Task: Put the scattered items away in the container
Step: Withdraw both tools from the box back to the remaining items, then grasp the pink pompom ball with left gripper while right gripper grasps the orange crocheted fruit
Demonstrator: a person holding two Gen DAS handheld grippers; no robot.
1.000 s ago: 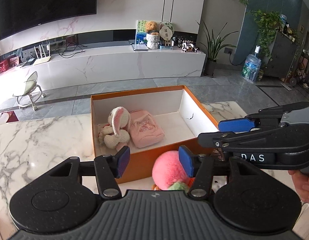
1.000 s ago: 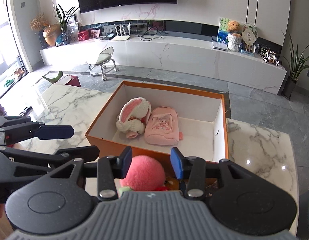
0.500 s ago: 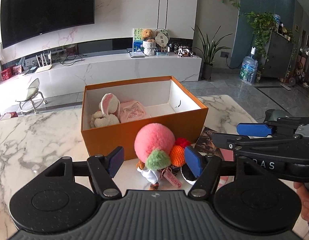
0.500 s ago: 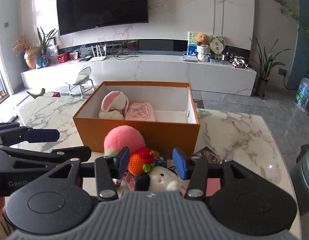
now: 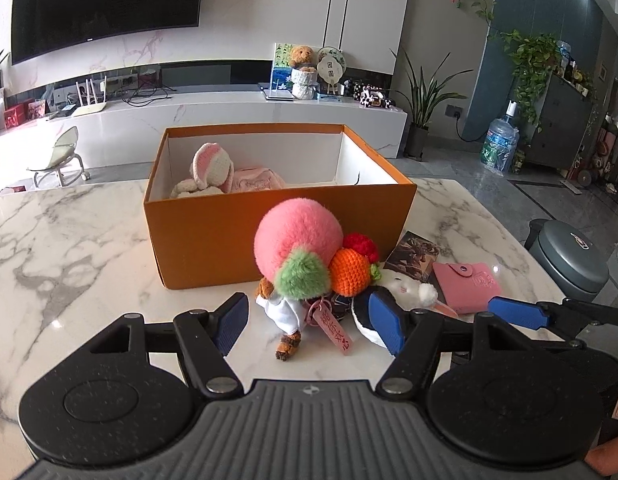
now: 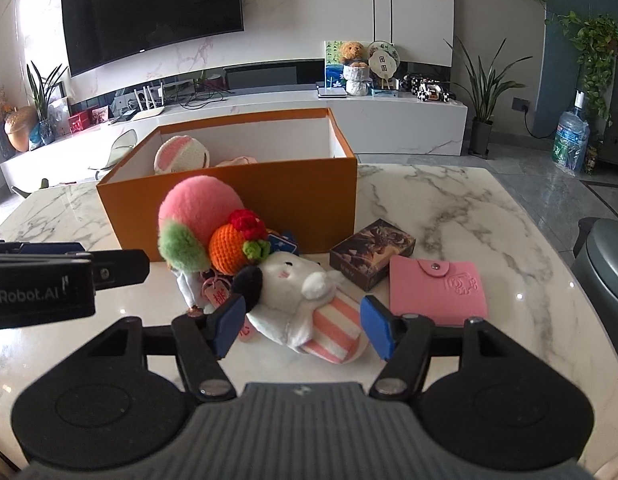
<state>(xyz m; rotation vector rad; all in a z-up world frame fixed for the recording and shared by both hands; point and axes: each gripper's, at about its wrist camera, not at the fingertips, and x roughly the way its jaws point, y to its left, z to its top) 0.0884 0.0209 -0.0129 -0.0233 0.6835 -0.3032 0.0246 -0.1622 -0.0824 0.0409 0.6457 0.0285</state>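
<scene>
An orange box (image 5: 237,232) (image 6: 301,196) stands on the marble table and holds a crochet bunny (image 5: 211,168) and a pink pouch (image 5: 255,180). In front of it lies a pile: a pink fluffy peach (image 5: 297,236) (image 6: 197,212), an orange crochet fruit (image 5: 349,270) (image 6: 227,250), a small bear keychain (image 5: 283,312), and a white plush with a striped body (image 6: 305,304). My left gripper (image 5: 309,328) is open, its fingers either side of the bear keychain. My right gripper (image 6: 301,326) is open around the white plush.
A dark card box (image 6: 371,252) (image 5: 413,256) and a pink wallet (image 6: 437,290) (image 5: 467,284) lie right of the pile. A grey bin (image 5: 573,256) stands past the table's right edge. The marble table (image 5: 69,240) stretches left.
Both grippers have pulled back and dropped from above the box to table level in front of the pile. Both stay open.
</scene>
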